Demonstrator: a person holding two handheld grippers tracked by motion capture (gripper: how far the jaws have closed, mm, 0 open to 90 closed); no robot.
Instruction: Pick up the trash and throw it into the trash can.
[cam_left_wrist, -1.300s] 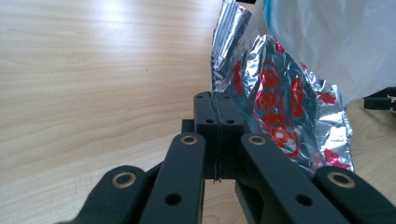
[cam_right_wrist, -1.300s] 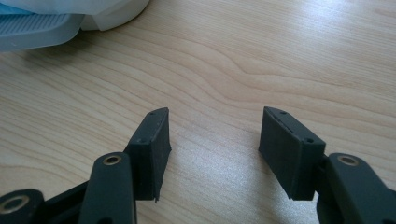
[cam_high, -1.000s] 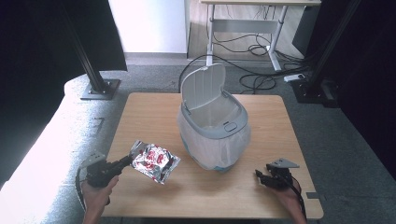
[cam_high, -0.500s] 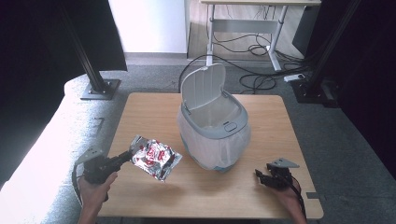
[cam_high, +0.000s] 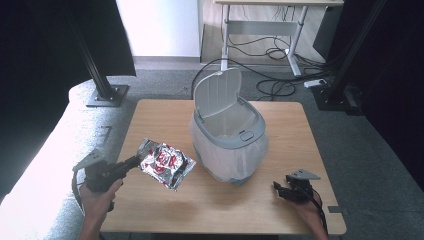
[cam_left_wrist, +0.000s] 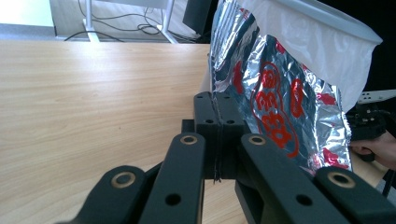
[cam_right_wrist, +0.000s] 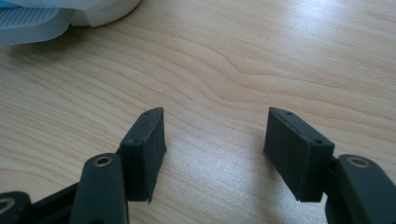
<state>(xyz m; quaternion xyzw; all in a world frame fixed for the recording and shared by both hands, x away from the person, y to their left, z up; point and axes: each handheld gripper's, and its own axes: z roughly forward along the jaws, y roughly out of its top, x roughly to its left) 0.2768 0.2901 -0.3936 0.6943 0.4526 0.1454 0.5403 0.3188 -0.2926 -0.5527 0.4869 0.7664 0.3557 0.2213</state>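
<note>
A crinkled silver foil bag with red print (cam_high: 165, 164) hangs just above the wooden table (cam_high: 160, 117), left of the bin. My left gripper (cam_high: 136, 161) is shut on the bag's left edge; in the left gripper view the closed jaws (cam_left_wrist: 215, 107) pinch the foil (cam_left_wrist: 275, 102). The grey bin (cam_high: 230, 137) with a white liner stands mid-table, its lid (cam_high: 217, 92) raised. My right gripper (cam_high: 278, 189) rests low near the front right edge. It is open, its jaws (cam_right_wrist: 212, 135) have just been opening, and bare wood lies between them.
The bin's liner (cam_left_wrist: 322, 42) rises right behind the bag. The bin's base (cam_right_wrist: 28, 21) sits beyond the right gripper. A grey cushion (cam_high: 45, 165) borders the table's left side. Black stands, a desk and cables lie on the floor behind.
My left gripper has risen with the foil bag, lifting it off the table. The right hand has stayed where it was.
</note>
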